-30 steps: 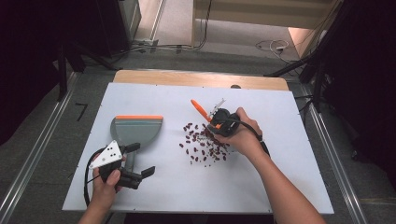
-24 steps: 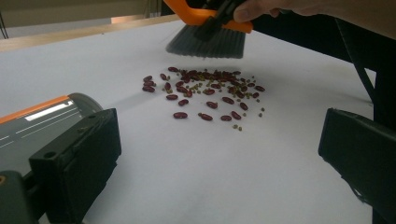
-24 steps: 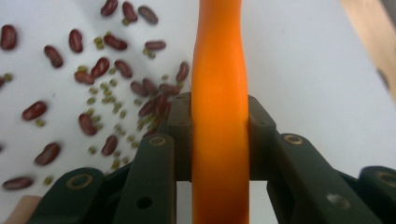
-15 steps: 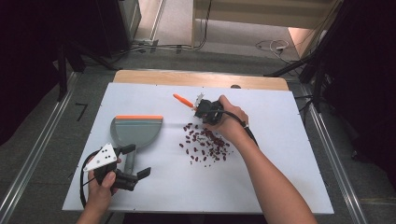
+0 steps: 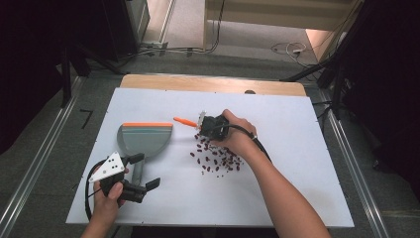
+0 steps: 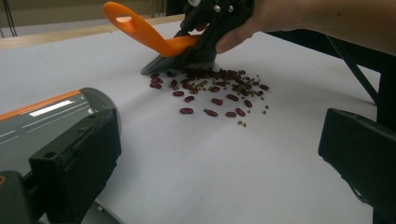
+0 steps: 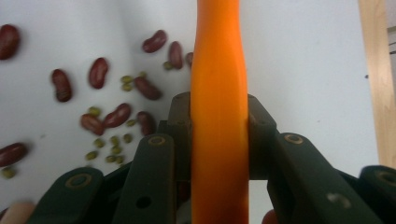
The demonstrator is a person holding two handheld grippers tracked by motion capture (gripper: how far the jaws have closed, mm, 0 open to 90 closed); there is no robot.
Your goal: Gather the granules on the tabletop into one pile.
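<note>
A small brush with an orange handle point(image 5: 183, 121) point(image 6: 148, 34) point(image 7: 218, 88) is clamped between the jaws of my right gripper point(image 5: 210, 127) point(image 7: 219, 136) point(image 6: 211, 24), which is shut on it. Its dark bristles point(image 6: 173, 61) touch the white table at the far edge of a scatter of red and small green beans point(image 5: 218, 159) point(image 6: 215, 91) point(image 7: 103, 117). A grey dustpan with an orange strip point(image 5: 146, 139) point(image 6: 43, 115) lies left of the beans. My left gripper point(image 5: 143, 171) point(image 6: 219, 154) sits by the dustpan's handle, jaws wide open, bare table between them.
The white board point(image 5: 297, 168) covers the table, with a wooden strip point(image 5: 213, 83) along its far edge. Metal rails point(image 5: 34, 173) run along both sides. Cables lie on the floor beyond the table.
My right hand has carried the brush leftward across the top of the bean pile and slightly lower. The left hand and dustpan have stayed put.
</note>
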